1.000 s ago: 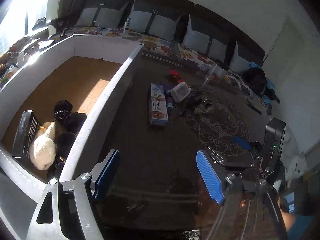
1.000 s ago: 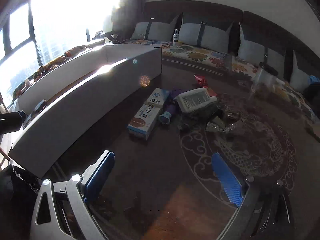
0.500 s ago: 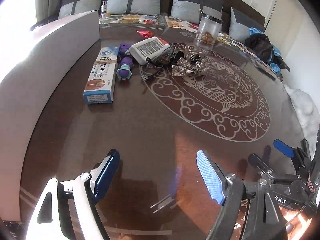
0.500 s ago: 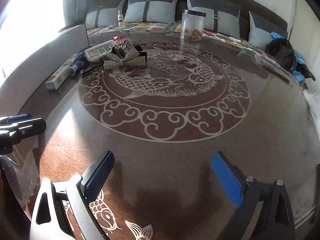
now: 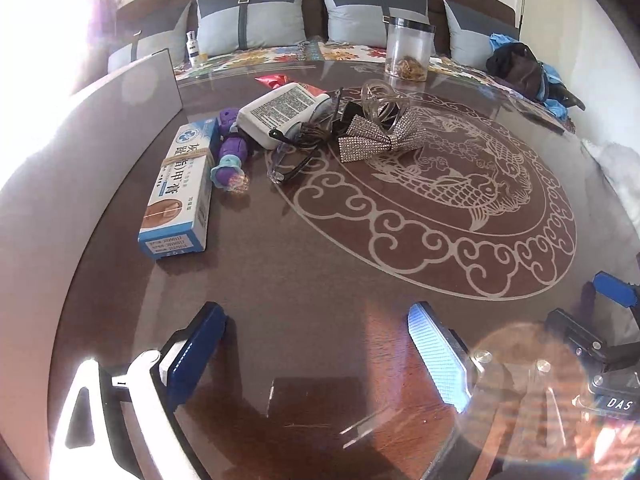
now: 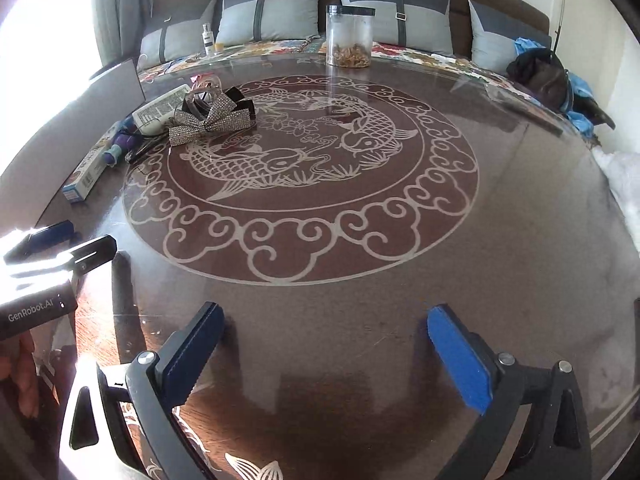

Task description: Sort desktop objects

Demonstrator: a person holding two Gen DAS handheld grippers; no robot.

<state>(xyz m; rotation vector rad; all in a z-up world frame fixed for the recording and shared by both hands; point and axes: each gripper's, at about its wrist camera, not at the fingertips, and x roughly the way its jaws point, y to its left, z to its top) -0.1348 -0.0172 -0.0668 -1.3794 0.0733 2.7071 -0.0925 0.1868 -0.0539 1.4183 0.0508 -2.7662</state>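
A pile of small things lies at the table's far left: a blue-and-white ointment box (image 5: 178, 188), a purple toy (image 5: 230, 156), a white printed bottle (image 5: 280, 114), dark-framed glasses (image 5: 296, 152), a rhinestone bow (image 5: 380, 138) and a clear hair claw (image 5: 382, 98). My left gripper (image 5: 316, 316) hangs over bare glass well short of the pile, its jaws opening with nothing between them. My right gripper (image 6: 324, 316) is over the near part of the koi pattern, its jaws also opening and empty. The bow (image 6: 212, 120) lies far off to its upper left.
The white wall of a storage box (image 5: 100, 128) borders the table's left side. A clear jar (image 5: 408, 50) stands at the far edge of the glass-topped table (image 5: 440, 280). Behind it is a cushioned bench with a small bottle (image 5: 193, 46) and dark clothing (image 5: 520, 66).
Both views have swung away from the white box and dropped toward the table top. Both pairs of jaws stand a little wider than before.
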